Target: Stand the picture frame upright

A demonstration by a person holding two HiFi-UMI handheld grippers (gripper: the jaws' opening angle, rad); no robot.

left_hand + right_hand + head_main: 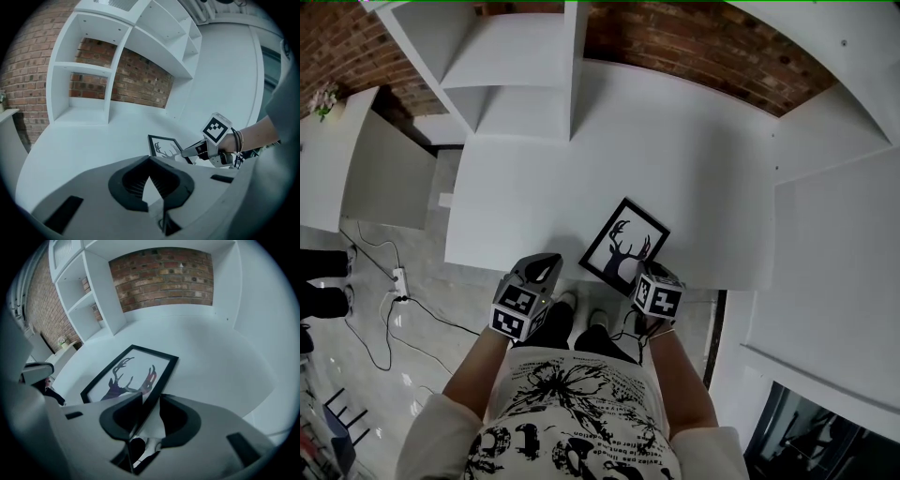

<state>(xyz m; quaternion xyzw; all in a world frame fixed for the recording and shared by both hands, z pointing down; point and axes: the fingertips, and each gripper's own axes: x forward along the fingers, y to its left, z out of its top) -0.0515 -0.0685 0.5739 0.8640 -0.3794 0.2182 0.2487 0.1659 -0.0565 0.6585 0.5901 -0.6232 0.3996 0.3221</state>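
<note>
Black picture frame (127, 375) lying flat, edge pinched between right gripper (151, 402) jaws

Around my white table (703, 159)
A white shelf unit (511, 70) stands at its far left, a brick wall (703, 47) runs behind it, and a power strip (397, 277) lies on the floor (422, 337) to its left.

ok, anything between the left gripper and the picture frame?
Nothing. Only bare white table lies between the left gripper and the picture frame. The head view shows this, and so does the left gripper view.
</note>
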